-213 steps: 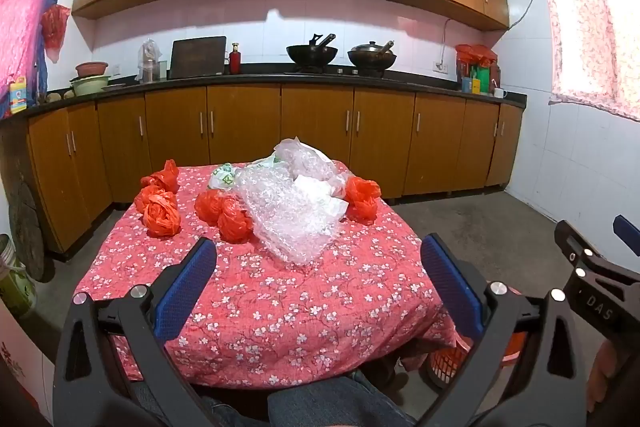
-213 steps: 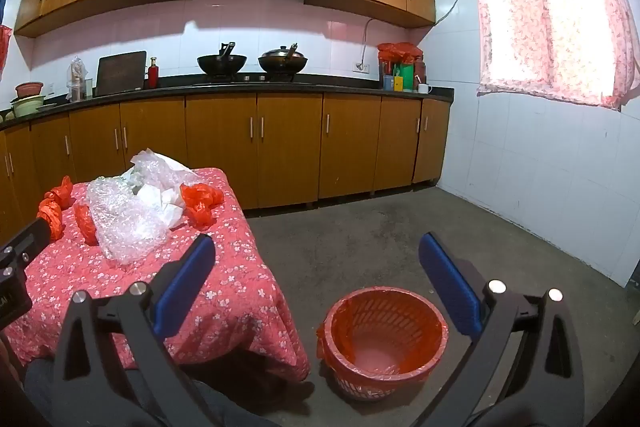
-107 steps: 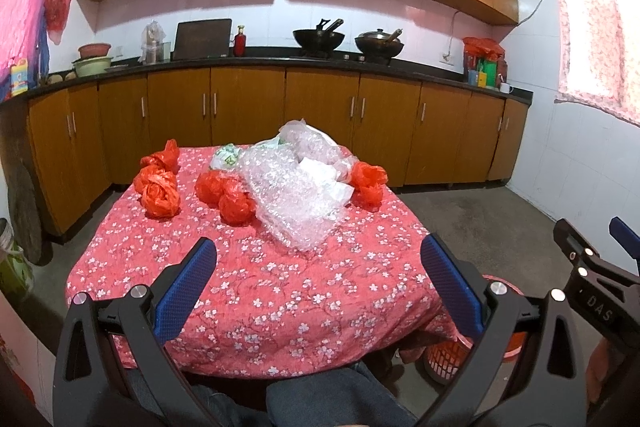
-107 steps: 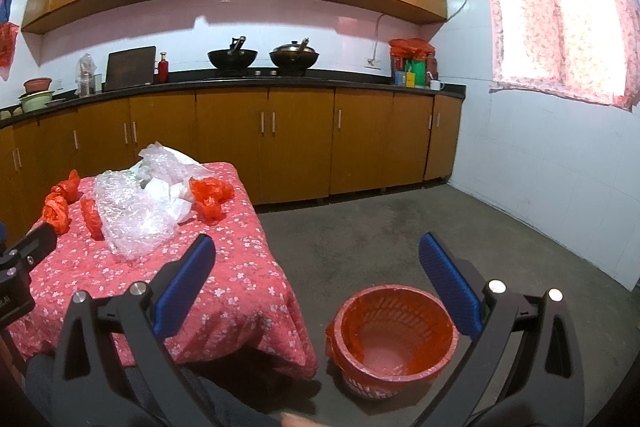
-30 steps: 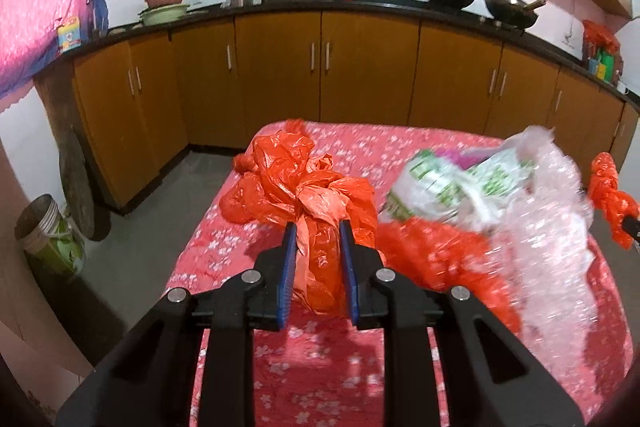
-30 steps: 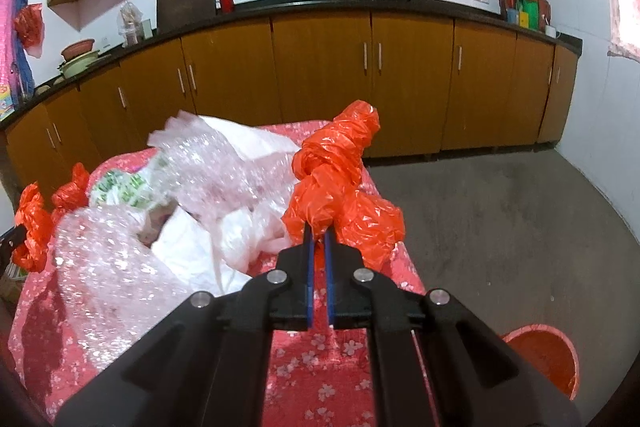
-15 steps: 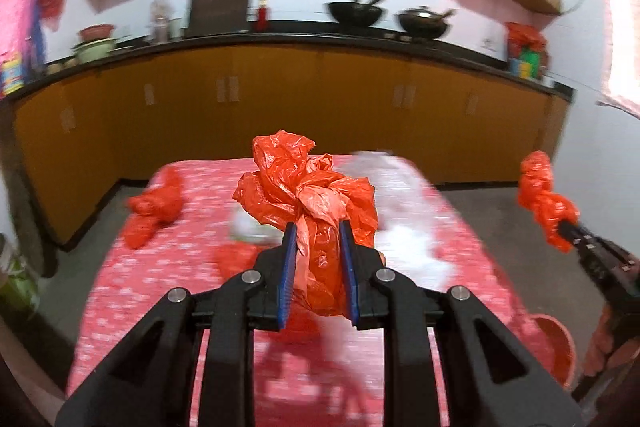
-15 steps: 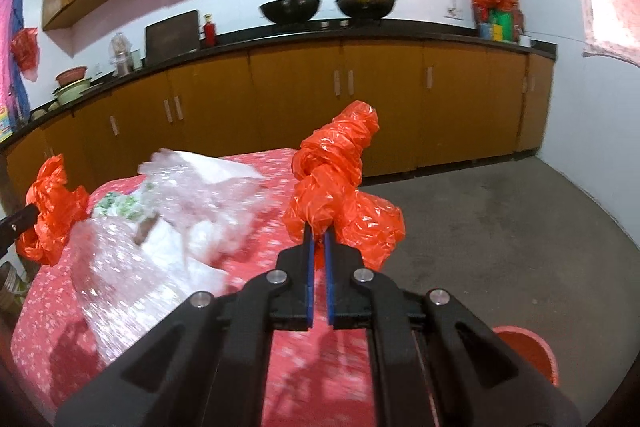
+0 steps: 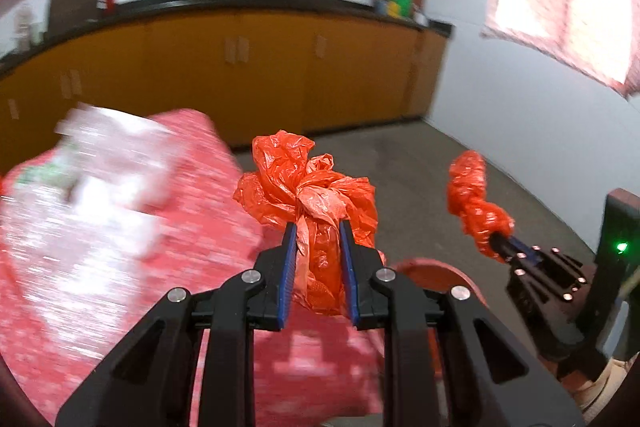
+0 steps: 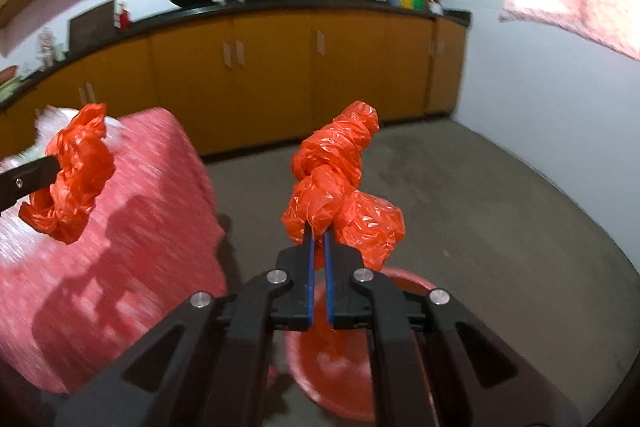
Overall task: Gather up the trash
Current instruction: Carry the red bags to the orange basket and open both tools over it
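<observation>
My left gripper (image 9: 318, 227) is shut on a crumpled red plastic bag (image 9: 308, 183) and holds it in the air past the table's right edge. My right gripper (image 10: 318, 233) is shut on a knotted red plastic bag (image 10: 340, 183) and holds it above the orange waste basket (image 10: 408, 281) on the floor. The right gripper and its bag (image 9: 476, 199) also show at the right of the left wrist view, beside the basket's rim (image 9: 436, 267). The left gripper's bag (image 10: 74, 167) shows at the left of the right wrist view.
The table with the red flowered cloth (image 9: 160, 247) stands to the left, with clear bubble wrap and white plastic (image 9: 92, 163) heaped on it, blurred. Brown cabinets (image 10: 280, 75) line the back wall under a black counter. The grey floor (image 10: 480, 195) spreads to the right.
Both grippers have swung to the right, away from the table, each carrying its red bag. The right one now hangs over the orange basket. The views are motion-blurred.
</observation>
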The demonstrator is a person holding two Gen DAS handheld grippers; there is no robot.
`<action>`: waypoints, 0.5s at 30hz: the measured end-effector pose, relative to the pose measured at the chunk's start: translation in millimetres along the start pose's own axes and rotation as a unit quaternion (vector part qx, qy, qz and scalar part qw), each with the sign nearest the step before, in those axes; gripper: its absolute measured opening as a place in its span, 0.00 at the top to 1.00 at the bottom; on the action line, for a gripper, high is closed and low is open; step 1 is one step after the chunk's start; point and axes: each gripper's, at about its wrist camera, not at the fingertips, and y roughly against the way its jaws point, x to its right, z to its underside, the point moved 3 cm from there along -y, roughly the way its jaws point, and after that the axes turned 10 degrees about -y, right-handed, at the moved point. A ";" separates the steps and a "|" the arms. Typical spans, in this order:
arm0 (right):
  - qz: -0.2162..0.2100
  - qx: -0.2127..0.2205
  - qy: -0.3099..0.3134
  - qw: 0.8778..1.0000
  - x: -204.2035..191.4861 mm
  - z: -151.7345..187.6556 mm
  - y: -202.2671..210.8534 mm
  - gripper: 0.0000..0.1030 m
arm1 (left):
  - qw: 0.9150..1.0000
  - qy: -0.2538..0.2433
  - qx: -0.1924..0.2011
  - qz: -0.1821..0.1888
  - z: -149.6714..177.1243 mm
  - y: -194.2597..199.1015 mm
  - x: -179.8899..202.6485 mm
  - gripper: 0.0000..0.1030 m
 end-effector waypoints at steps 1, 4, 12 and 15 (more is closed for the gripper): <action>0.009 -0.009 -0.005 1.000 14.1 6.7 -3.7 0.94 | 1.000 -0.011 -0.010 0.012 3.3 -10.2 16.0 0.79; 0.029 -0.033 -0.019 0.999 46.9 25.0 -14.0 0.94 | 0.998 -0.034 -0.043 0.044 18.9 -35.3 58.7 0.79; 0.050 -0.078 -0.044 0.995 103.3 58.9 -42.0 0.94 | 0.988 -0.074 -0.108 0.077 42.2 -84.4 112.7 0.79; 0.051 -0.083 -0.047 0.994 112.6 62.2 -48.5 0.94 | 0.987 -0.078 -0.116 0.082 40.2 -97.3 125.4 0.79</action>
